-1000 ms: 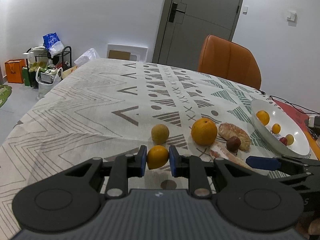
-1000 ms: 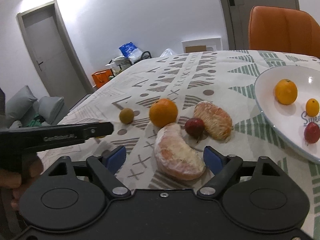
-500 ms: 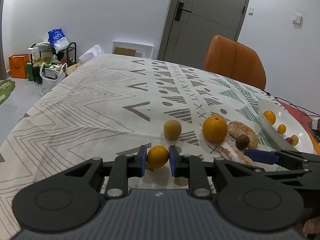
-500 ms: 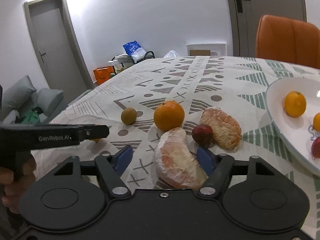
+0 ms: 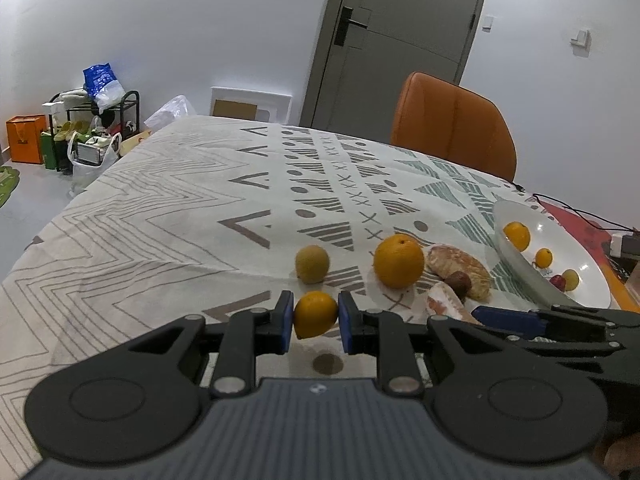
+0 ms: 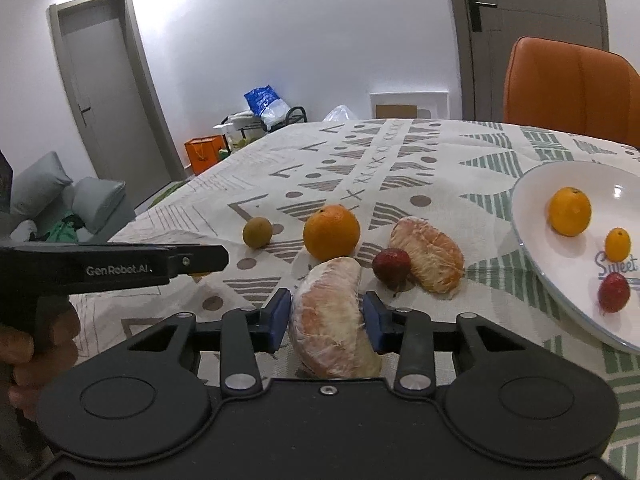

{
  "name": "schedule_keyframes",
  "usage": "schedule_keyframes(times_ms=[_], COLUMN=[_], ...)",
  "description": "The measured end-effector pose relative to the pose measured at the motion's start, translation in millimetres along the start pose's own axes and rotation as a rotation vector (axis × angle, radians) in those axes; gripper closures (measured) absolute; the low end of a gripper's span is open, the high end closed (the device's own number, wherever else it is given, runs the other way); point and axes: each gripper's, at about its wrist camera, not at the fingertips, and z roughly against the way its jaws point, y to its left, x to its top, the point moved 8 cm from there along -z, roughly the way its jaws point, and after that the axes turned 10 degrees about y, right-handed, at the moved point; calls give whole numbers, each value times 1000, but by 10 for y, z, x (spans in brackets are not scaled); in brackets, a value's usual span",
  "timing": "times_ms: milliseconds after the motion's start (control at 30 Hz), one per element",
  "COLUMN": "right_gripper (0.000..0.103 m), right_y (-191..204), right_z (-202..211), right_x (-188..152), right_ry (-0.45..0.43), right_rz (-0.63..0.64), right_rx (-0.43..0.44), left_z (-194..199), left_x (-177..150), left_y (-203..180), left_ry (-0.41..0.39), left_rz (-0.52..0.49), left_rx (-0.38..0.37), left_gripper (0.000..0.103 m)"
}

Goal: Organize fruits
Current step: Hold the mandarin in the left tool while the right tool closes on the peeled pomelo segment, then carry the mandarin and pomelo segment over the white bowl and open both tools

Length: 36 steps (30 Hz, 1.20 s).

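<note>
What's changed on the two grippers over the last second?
The right gripper had its jaws wide apart either side of the peeled pomelo wedge; they have come in and are closing, the blue pads now at the wedge's sides. The left gripper stays clamped on the small orange. The big orange, the other wedge and the plate with its fruit have not moved.

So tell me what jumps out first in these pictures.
Each claw has fruit between its blue pads: the left claw is shut on a small orange, and the right claw is closing around a peeled pomelo wedge. To the right, a white plate already holds several small fruits.
</note>
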Motion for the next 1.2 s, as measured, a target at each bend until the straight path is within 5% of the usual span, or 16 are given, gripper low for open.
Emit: schedule_keyframes(times_ms=[1200], right_gripper=[66], right_y=[-912], right_z=[811], right_x=[-24], right_ry=[-181], right_rz=[-161], right_rx=[-98], left_z=[-81], left_x=[211], left_y=[-1173], left_ry=[-33], left_rz=[-190], left_rx=[-75], left_gripper=[81])
